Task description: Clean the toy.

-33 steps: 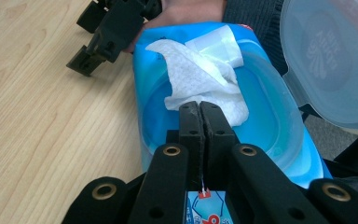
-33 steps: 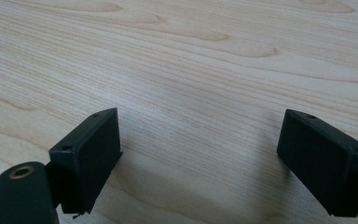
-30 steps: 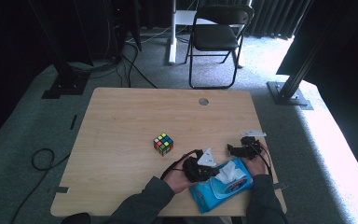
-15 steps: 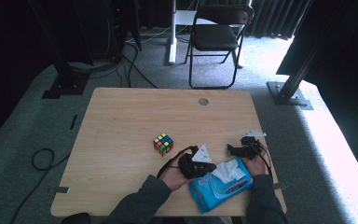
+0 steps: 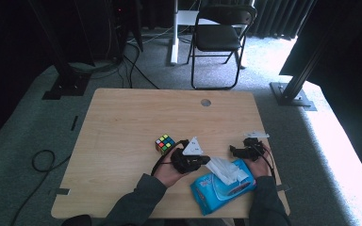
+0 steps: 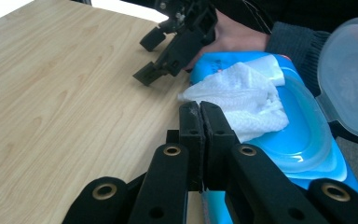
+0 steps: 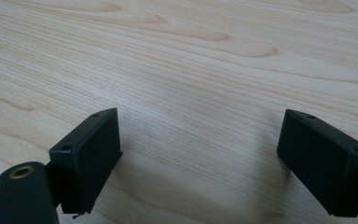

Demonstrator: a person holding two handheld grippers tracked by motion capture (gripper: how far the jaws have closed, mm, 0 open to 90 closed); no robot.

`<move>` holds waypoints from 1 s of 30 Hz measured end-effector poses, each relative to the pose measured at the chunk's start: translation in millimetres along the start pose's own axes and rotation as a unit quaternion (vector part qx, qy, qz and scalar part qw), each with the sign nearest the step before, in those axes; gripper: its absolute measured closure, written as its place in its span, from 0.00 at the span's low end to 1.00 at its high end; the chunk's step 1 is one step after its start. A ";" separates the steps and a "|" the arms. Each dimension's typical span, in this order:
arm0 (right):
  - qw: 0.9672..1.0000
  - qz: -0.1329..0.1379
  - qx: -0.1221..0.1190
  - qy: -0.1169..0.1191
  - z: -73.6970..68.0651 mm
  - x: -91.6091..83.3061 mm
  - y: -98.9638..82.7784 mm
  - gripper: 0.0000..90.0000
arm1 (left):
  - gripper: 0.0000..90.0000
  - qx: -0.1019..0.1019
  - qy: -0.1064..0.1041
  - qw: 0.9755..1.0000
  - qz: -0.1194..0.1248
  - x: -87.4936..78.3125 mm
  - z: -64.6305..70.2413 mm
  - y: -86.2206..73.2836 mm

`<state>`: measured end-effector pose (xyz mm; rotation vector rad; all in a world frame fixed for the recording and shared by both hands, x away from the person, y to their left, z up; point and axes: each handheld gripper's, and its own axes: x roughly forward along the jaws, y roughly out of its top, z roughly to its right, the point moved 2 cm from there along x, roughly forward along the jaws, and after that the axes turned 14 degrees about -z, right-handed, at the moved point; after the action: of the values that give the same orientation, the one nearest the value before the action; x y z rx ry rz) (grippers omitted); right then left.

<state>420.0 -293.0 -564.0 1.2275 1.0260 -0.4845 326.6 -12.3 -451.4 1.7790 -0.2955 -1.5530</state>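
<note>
Here we see a wooden desk (image 5: 132,122) with a blue wipes pack (image 5: 222,187) near its front edge, lid flipped open. A white wipe (image 6: 242,95) sticks up from the pack. Our left hand-held gripper (image 6: 200,108) has its jaws pressed together right at the wipe's edge. Our right hand-held gripper (image 7: 200,154) is spread wide over bare wood. A small colourful cube (image 5: 165,143) sits just beside the left hand

Wipes pack (image 6: 307,154) lid and near end, cut off.
</note>
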 end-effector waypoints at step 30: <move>1.000 0.000 0.000 0.000 0.1 0.0 0.0 0.14 | 0.65 0.043 -0.060 0.995 -0.071 68.9 32.1 19.2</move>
<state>420.0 -293.1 -564.1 1.2271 1.0257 -0.4845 319.0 -79.8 -490.6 1.8083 -0.3047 -1.7763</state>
